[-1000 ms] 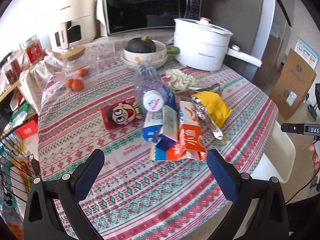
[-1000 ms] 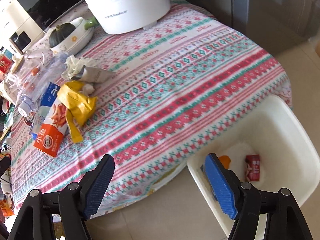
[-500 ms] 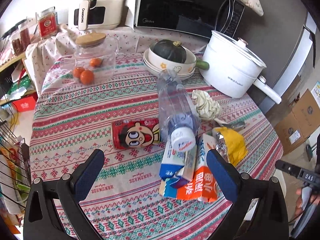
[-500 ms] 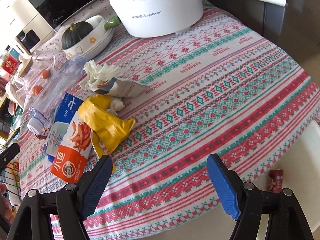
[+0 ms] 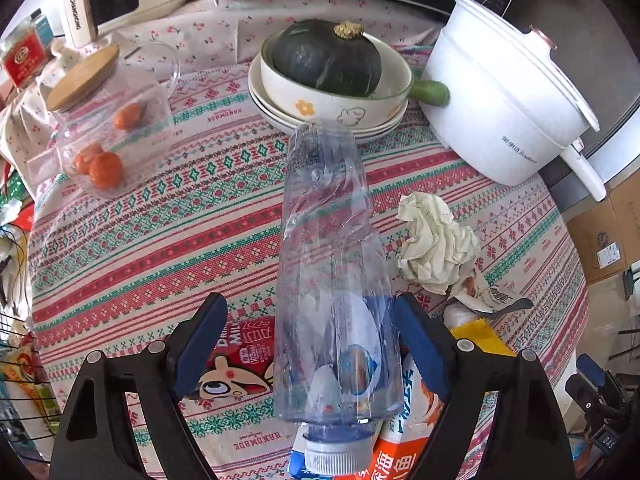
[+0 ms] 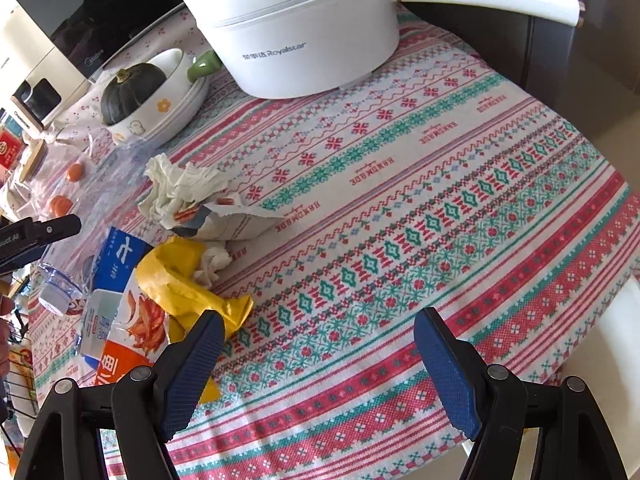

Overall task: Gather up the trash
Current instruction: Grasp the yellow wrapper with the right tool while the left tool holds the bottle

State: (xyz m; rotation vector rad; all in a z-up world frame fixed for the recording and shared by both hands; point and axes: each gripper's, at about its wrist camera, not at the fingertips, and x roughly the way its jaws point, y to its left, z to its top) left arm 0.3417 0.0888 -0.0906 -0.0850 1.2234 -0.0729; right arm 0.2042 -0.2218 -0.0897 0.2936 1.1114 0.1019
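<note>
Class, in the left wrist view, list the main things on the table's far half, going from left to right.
Glass jar with wooden lid holding oranges → dark green squash in a white bowl → white electric pot with a handle.

In the left wrist view the clear plastic bottle (image 5: 332, 300) covers most of the blue and orange snack packet (image 5: 404, 446), whose lower part the bottom edge cuts off, and also the right end of the red milk carton (image 5: 236, 360). The yellow wrapper (image 5: 480, 340) is mostly behind the right jaw. In the right wrist view the microwave (image 6: 80, 12) runs off the top edge.
</note>
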